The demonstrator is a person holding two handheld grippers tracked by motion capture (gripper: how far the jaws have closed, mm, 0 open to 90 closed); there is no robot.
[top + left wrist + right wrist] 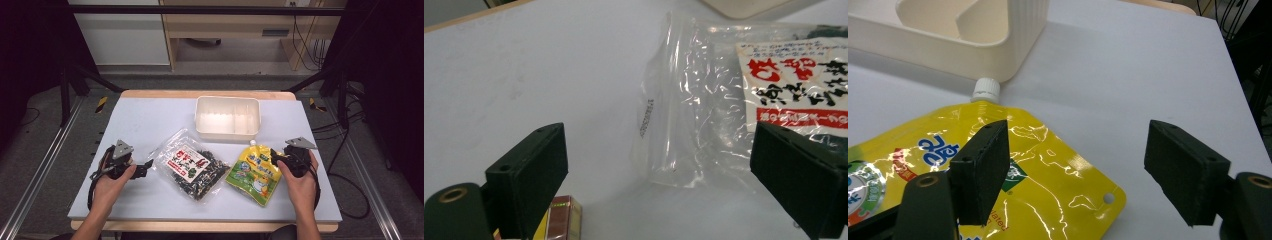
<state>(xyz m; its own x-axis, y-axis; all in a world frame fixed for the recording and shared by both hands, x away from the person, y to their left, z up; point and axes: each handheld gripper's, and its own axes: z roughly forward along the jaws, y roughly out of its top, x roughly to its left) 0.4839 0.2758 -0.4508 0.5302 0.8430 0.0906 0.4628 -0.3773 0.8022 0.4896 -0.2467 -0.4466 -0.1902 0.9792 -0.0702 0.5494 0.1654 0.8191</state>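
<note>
Left claw (148, 165): spread, empty, just left of clear snack bag (192, 167) at desk (150, 117) centre. Right claw (274, 156): spread over right corner of yellow spout pouch (254, 173), lying near white bin (228, 118).

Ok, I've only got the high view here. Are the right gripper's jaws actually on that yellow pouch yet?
Observer: No. The right gripper view shows the right gripper open, with one jaw over a corner of the yellow pouch and the other over bare table.
Operator: And the left one?
Observer: The left gripper is open too. The empty edge of the clear bag lies ahead between its jaws, and they have no grip on it.
Operator: Is the pouch's cap clear of the tray?
Observer: The white cap sits right at the corner of the tray. I cannot tell whether they touch.
</note>
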